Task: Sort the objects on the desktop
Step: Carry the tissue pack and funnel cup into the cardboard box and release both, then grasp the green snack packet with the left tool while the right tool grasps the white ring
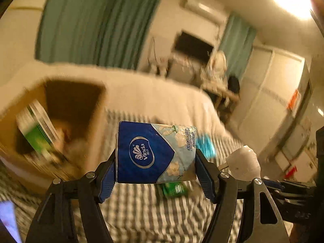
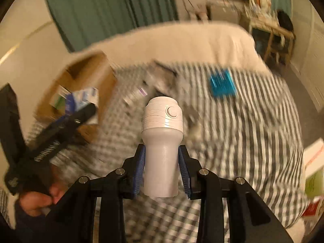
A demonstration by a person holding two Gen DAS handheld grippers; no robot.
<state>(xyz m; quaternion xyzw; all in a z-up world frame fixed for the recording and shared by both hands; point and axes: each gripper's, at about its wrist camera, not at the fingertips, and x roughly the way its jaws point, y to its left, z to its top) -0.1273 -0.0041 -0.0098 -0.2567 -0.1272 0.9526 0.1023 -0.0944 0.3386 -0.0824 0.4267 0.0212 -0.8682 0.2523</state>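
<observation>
My left gripper (image 1: 156, 162) is shut on a blue Vinda tissue pack (image 1: 154, 151) and holds it in the air above the striped bedspread (image 1: 141, 208), just right of an open cardboard box (image 1: 60, 101). My right gripper (image 2: 162, 168) is shut on a grey and white bottle-shaped device (image 2: 162, 141) with a round button, held above the bedspread (image 2: 243, 131). In the right wrist view the left gripper (image 2: 66, 117) and its tissue pack (image 2: 83, 99) are over the box (image 2: 89, 75). The device also shows in the left wrist view (image 1: 245, 162).
The box holds a green and white package (image 1: 38, 129) and other blurred items. A blue packet (image 2: 222, 83) and a grey flat object (image 2: 160, 77) lie on the bedspread. A green packet (image 1: 174, 188) lies below the tissue pack. Boxes (image 2: 313, 172) sit at the right edge.
</observation>
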